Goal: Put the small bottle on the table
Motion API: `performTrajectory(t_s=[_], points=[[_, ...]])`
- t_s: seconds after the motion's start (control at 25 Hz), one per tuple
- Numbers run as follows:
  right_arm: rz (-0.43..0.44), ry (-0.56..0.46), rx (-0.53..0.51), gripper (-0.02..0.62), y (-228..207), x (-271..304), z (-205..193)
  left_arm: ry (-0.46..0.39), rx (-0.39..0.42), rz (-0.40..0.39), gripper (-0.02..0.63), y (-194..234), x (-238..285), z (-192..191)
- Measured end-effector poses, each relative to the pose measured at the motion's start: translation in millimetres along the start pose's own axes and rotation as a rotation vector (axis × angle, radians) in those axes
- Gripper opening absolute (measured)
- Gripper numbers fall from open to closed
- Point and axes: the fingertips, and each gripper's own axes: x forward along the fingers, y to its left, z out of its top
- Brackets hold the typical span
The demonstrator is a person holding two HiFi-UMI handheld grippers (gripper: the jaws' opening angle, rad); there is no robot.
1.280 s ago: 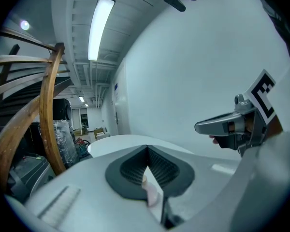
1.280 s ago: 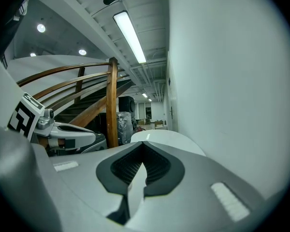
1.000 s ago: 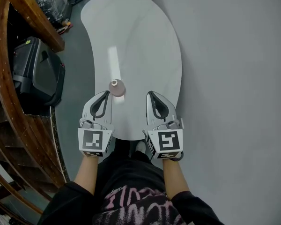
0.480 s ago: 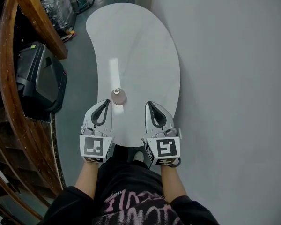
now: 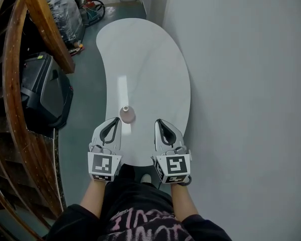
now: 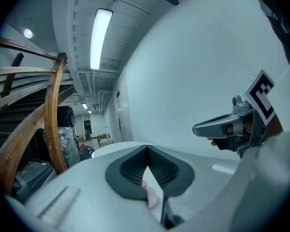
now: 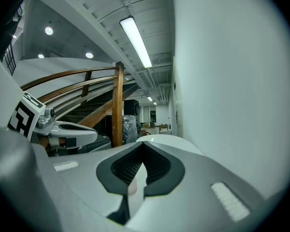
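A small pinkish bottle [image 5: 126,114] stands upright on the white kidney-shaped table [image 5: 145,59], near its near end. My left gripper [image 5: 113,121] is shut and holds nothing; its tip lies just left of the bottle and a little nearer to me. My right gripper [image 5: 159,122] is shut and holds nothing, right of the bottle and apart from it. In the left gripper view a bit of the bottle [image 6: 152,197] shows through the slit behind the shut left gripper [image 6: 147,150]. In the right gripper view a sliver of the bottle [image 7: 131,187] shows the same way behind the right gripper [image 7: 144,145].
A curved wooden stair rail [image 5: 45,29] runs along the left. A black case [image 5: 45,92] stands on the floor beside the table. A plain wall [image 5: 251,84] borders the table's right side. Wrapped goods [image 5: 65,9] sit at the far end.
The head view has shifted, so the table, bottle and both grippers sit lower in the frame. The grippers stay shut and keep about the same places beside the standing bottle.
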Motion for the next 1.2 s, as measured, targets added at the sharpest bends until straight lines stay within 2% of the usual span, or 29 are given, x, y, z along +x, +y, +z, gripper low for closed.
performTrajectory(t_s=[0.76,1.2], points=[[0.030,-0.030,-0.040,0.017,-4,-14,16,-0.028,0.022,0.011,0.002,-9,-8,17],[0.046,-0.021,-0.040,0.015,-6,-17,11,-0.023,0.014,0.031,0.002,-11,-12,16]])
